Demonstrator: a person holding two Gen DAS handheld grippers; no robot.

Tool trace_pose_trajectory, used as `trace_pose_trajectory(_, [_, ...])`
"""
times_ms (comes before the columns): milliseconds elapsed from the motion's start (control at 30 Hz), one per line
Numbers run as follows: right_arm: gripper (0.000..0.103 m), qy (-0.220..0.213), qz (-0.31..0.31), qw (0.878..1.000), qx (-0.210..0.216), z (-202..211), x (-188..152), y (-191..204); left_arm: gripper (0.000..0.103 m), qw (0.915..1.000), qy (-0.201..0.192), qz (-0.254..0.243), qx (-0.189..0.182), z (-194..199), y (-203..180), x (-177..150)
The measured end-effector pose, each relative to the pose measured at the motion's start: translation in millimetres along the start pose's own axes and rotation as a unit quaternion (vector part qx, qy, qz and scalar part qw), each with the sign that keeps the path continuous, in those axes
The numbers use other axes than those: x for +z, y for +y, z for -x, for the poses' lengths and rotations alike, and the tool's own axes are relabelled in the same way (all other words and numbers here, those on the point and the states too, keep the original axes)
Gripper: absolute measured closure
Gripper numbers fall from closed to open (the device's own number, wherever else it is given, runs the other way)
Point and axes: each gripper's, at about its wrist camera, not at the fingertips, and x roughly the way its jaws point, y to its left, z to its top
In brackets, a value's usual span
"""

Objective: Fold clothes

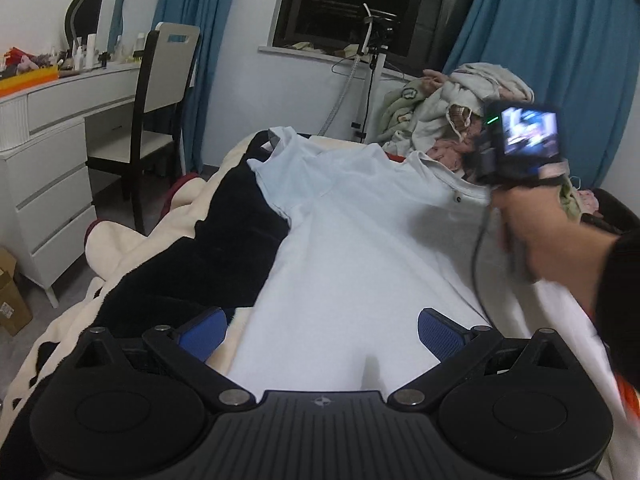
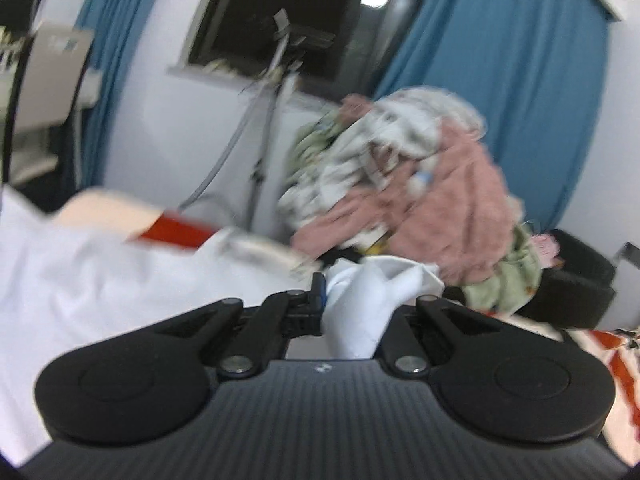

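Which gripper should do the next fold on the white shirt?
Probably the right gripper: it is shut on a bunch of the white shirt, so it could carry that part across. The left gripper is open above the shirt, holding nothing.

I count one white shirt [image 1: 352, 240] spread on the bed. I see one pile of clothes [image 1: 452, 120] behind it. I count two blue curtains, one [image 1: 180, 60] left of the window and one [image 1: 560, 52] right. There is one chair [image 1: 160, 96] and one white dresser [image 1: 52, 184]. I see one mirror [image 1: 96, 4].
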Motion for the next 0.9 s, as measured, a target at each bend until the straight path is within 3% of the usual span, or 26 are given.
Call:
trace_pose_trajectory(200, [0.091, 0.042, -0.024, 0.998, 0.041, -26, -19, 19, 0.0, 0.9991, 0.017, 0.039, -0.004, -30, 16, 0])
trace_pose_trajectory(233, [0.084, 0.045, -0.034, 0.997, 0.053, -23, -16, 15, 0.0, 0.999, 0.018, 0.042, -0.005, -32, 16, 0])
trace_pose_trajectory(300, [0.036, 0.05, -0.052, 0.994, 0.077, -17, -12, 9, 0.0, 0.999, 0.021, 0.039, -0.002, -36, 13, -1])
trace_pose_trajectory(367, [0.026, 0.052, -0.07, 0.991, 0.103, -7, -8, 4, 0.0, 0.9994, 0.021, 0.028, -0.007, -35, 7, -2])
trace_pose_trajectory(633, [0.026, 0.026, -0.121, 0.975, 0.184, 124, -6, -48, 0.0, 0.9999, 0.004, 0.005, -0.015, -17, -13, -4])
trace_pose_trajectory(767, [0.026, 0.02, -0.148, 0.97, 0.192, 201, -25, -91, 0.0, 0.9994, 0.011, 0.008, -0.033, -2, -24, -8])
trace_pose_trajectory(900, [0.026, 0.031, -0.196, 0.965, 0.171, 267, -65, -136, 0.001, 0.9977, 0.023, 0.009, -0.063, 20, -38, -17])
